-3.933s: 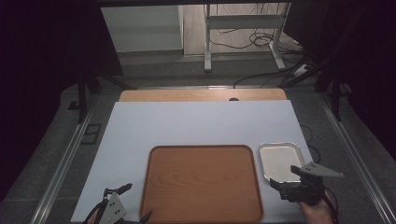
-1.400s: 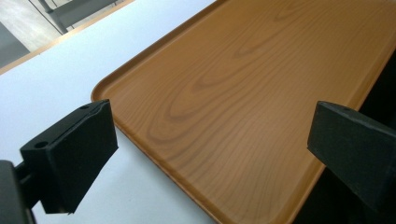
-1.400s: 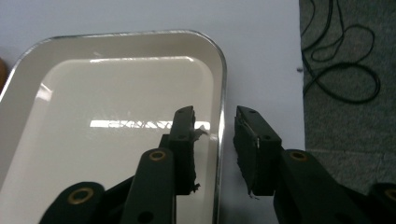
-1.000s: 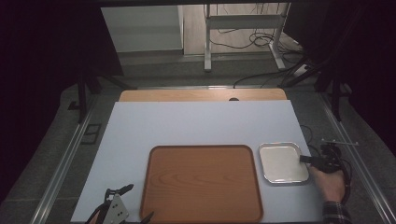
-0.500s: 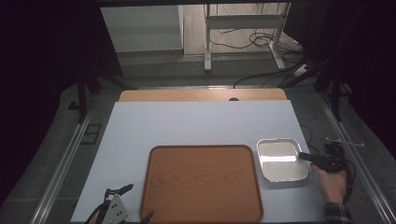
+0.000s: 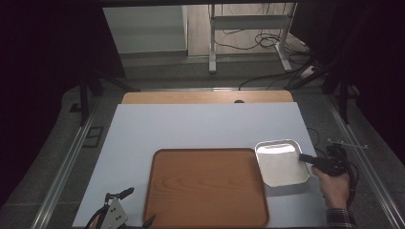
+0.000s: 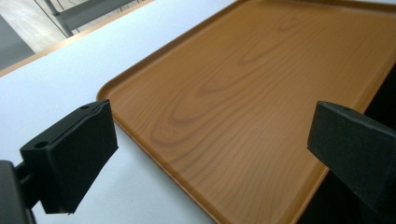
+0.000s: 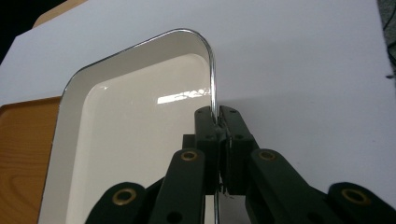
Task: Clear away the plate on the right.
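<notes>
The right hand-held gripper [image 6: 305, 158] is closed tight on the rim of a small white tray [image 6: 282, 164]. In the right gripper view, its two black jaws pinch the shiny metal edge of the white tray [image 8: 135, 135], one jaw inside the rim and one outside. The white tray spreads out ahead of this hand-held gripper [image 8: 219, 123] and to its left. In the high view a dark shadow shows under the near edge of the white tray, so it looks lifted a little off the table [image 6: 191, 126], but this is hard to be sure of. A hand [image 6: 334, 186] holds this hand-held gripper from behind.

Just past the white tray, on the far side from the right hand-held gripper, lies a big wooden tray [image 6: 205, 186]. It is flat on the table and nothing is on it. The two trays are very close at their edges.

The left hand-held gripper [image 6: 129, 207] is wide open and holds nothing. In its own view, the jaws stand far apart, and the wooden tray [image 7: 252, 93] lies right in front of this hand-held gripper [image 7: 210, 140], between the jaws and under them. The left jaw is over the white table [image 7: 60, 84]
</notes>
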A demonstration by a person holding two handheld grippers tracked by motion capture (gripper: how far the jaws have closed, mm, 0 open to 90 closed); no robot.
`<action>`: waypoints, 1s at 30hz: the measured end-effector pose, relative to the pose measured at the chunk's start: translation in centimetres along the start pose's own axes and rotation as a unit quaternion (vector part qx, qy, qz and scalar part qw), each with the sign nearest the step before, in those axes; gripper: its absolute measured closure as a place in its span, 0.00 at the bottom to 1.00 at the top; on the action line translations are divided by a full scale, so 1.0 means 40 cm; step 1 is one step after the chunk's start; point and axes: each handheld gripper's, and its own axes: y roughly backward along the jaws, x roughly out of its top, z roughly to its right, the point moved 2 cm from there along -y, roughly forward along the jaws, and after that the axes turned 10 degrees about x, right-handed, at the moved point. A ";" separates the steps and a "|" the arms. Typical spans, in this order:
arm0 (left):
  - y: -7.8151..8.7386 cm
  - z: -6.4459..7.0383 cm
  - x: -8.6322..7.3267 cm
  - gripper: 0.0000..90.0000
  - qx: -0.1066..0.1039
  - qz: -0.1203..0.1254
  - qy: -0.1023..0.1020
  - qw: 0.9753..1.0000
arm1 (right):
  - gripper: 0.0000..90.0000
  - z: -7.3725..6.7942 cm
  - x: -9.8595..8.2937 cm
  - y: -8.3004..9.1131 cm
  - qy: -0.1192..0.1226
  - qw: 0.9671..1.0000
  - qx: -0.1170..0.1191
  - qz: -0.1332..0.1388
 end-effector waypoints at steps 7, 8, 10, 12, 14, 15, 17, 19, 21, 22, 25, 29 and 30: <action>0.012 -0.017 -0.007 0.01 0.004 0.028 0.044 0.999 | 0.96 -0.033 0.001 -0.008 0.006 1.000 0.012 0.003; 0.014 -0.020 -0.009 0.02 0.003 0.033 0.049 0.998 | 0.96 -0.038 0.000 -0.010 0.008 1.000 0.012 0.003; 0.018 -0.028 -0.012 0.02 0.003 0.042 0.070 0.997 | 0.96 -0.050 0.000 -0.015 0.012 1.000 0.016 0.001; 0.019 -0.034 -0.014 0.02 0.006 0.045 0.084 0.995 | 0.96 -0.060 0.000 -0.021 0.015 1.000 0.017 -0.001; 0.019 -0.038 -0.016 0.02 0.009 0.046 0.098 0.994 | 0.96 -0.073 -0.001 -0.031 0.017 1.000 0.022 -0.005; 0.019 -0.038 -0.016 0.02 0.009 0.046 0.098 0.994 | 0.96 -0.073 -0.001 -0.031 0.017 1.000 0.022 -0.005; 0.017 -0.034 -0.014 0.02 0.013 0.041 0.087 0.995 | 0.96 -0.090 -0.001 -0.045 0.020 0.999 0.027 -0.010; 0.016 -0.031 -0.013 0.02 0.015 0.038 0.082 0.996 | 0.96 -0.096 -0.001 -0.051 0.022 0.999 0.030 -0.012; 0.014 -0.024 -0.010 0.02 0.020 0.034 0.067 0.997 | 0.96 -0.108 -0.002 -0.063 0.024 0.999 0.035 -0.016; 0.013 -0.022 -0.010 0.02 0.022 0.032 0.063 0.997 | 0.96 -0.115 -0.002 -0.071 0.025 0.999 0.038 -0.018; 0.011 -0.017 -0.008 0.02 0.025 0.030 0.051 0.998 | 0.96 -0.133 -0.002 -0.090 0.025 0.998 0.045 -0.022; 0.012 -0.017 -0.008 0.03 0.025 0.030 0.050 0.998 | 0.96 -0.159 -0.004 -0.120 0.021 0.998 0.060 -0.028; 0.011 -0.017 -0.008 0.03 0.025 0.031 0.051 0.998 | 0.96 -0.166 -0.005 -0.129 0.021 0.997 0.065 -0.030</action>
